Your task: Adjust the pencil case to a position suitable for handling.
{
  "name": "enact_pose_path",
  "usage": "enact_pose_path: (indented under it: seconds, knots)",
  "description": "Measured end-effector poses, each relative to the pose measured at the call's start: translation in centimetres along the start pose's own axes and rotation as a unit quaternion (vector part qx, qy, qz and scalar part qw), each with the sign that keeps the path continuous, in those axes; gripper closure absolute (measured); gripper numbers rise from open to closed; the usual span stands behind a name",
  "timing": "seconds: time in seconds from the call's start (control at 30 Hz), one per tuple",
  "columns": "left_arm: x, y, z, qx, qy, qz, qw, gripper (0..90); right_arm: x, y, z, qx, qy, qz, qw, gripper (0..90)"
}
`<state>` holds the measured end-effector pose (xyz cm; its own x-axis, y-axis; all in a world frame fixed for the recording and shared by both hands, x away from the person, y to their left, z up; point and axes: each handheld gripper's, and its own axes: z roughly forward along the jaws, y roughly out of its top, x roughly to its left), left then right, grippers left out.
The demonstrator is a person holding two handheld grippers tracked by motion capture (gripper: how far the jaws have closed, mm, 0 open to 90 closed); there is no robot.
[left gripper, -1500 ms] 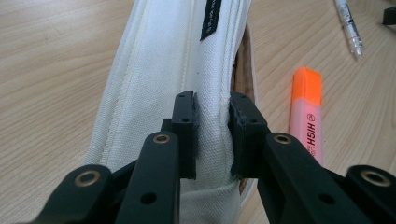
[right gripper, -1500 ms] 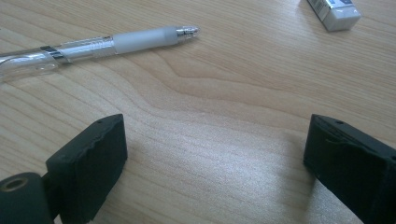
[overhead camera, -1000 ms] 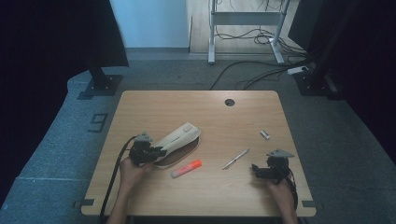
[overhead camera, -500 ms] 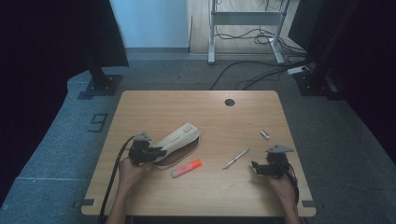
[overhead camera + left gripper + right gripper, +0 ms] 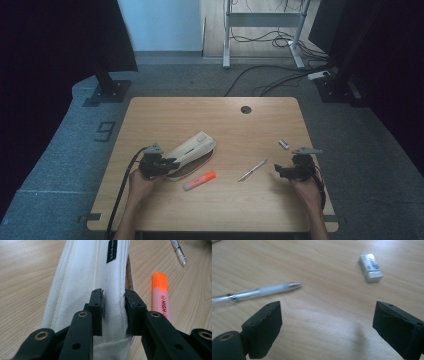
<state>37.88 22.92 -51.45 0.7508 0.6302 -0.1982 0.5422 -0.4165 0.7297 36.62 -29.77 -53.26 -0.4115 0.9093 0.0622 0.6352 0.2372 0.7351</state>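
A white fabric pencil case [image 5: 192,147] lies slantwise on the wooden table [image 5: 210,115], left of centre. My left gripper [image 5: 172,164] holds its near end. In the left gripper view the pads pinch a fold of the pencil case [image 5: 85,272] between the fingertips of the left gripper [image 5: 113,302]. The jaws have just been opening a little, and the fabric is still squeezed between them. My right gripper [image 5: 280,170] hovers open at the right, pointing left toward a clear pen [image 5: 253,170]. In its own view the right gripper [image 5: 327,312] has nothing between its jaws. The pen [image 5: 257,293] lies beyond its left jaw.
An orange highlighter [image 5: 200,180] lies just right of the pencil case, close beside the left gripper's right jaw [image 5: 161,297]. A small white eraser [image 5: 284,144] sits beyond the right gripper [image 5: 370,267]. A cable hole [image 5: 245,109] is at the table's far edge.
My right gripper has shifted a little away from the person and slightly up. The left gripper and the pencil case have stayed in place.
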Motion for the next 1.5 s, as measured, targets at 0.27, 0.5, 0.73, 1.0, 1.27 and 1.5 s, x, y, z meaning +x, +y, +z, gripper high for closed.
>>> enact_pose_path:
  seconds: [0.27,0.5,0.73,1.0,1.27,1.5]
  knots:
    - [0.1,0.1,-0.1,-0.005,-0.002,-0.017,0.9998,71.1,-1.4,1.1,0.4,-0.006,-0.015,-0.001,0.9999,10.8]
    - [0.2,0.3,-0.5,-0.015,-0.003,-0.03,0.9994,72.5,-2.4,2.0,0.8,-0.01,-0.024,0.009,0.9996,14.3]
    - [-0.3,0.6,-0.8,-0.017,0.014,-0.016,0.9996,73.9,-3.0,2.7,1.3,0.002,-0.03,0.002,0.9996,23.7]
    - [-0.8,0.9,-1.2,-0.028,0.031,-0.007,0.9991,75.0,-3.9,3.4,2.3,0.016,-0.026,0.001,0.9995,39.6]
    - [-0.7,0.9,-1.4,-0.037,0.026,-0.013,0.9989,75.2,-4.4,4.0,3.0,0.024,-0.025,-0.005,0.9994,45.7]
    - [-0.2,0.7,-1.6,-0.05,0.013,-0.026,0.9983,75.2,-5.4,4.3,4.0,0.035,-0.021,-0.004,0.9991,51.1]
